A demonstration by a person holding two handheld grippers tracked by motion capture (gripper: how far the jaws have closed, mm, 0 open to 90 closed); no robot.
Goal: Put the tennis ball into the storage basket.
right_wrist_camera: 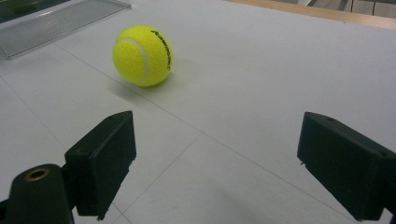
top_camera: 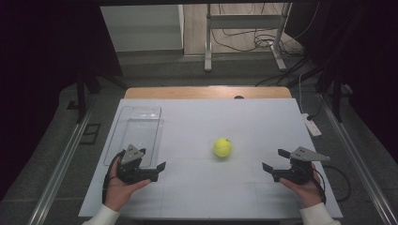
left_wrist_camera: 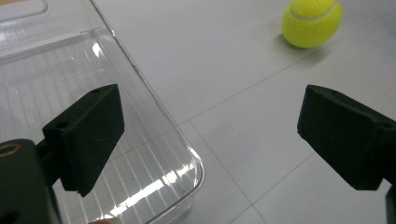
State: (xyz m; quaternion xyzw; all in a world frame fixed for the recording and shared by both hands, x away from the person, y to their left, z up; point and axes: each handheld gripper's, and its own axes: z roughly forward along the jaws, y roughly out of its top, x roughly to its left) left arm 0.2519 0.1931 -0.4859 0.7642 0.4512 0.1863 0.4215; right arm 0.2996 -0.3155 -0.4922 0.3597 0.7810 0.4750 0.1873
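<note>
Tennis ball [top_camera: 222,147] sits on the white table [top_camera: 234,122], roughly mid-table, a bit right of centre, nothing touching it. Yellow-green felt w/ white seam, black print on the side facing the right gripper view [right_wrist_camera: 142,55]. Clear plastic tray [top_camera: 138,131] lies flat at table's left side, ribbed bottom, rounded corners, well apart from the ball. Left gripper [top_camera: 157,168] is held in the person's left hand [top_camera: 123,187] at the near-left of the table, just beside the tray's near right corner; jaws wide apart, nothing btwn them. In the left gripper view one jaw sits over the tray [left_wrist_camera: 116,140], the other over bare table, ball [left_wrist_camera: 312,21] up in the top right corner, far off from the jaws. Right gripper [top_camera: 274,161] is in the right hand [top_camera: 307,187] at the near-right, pointed left toward the ball, jaws also wide, nothing btwn them. Right gripper view: ball ahead and left of the jaw gap, not in contact, tray edge [right_wrist_camera: 60,21] further back at top left. Both grippers sit low near the table surface; can't tell if they touch it. Ball lies btwn the two grippers, a bit farther up the table, closer to the right one. White sleeves at bottom edge. Wood table edge [top_camera: 206,92] shows past the white sheet at the far side.
</note>
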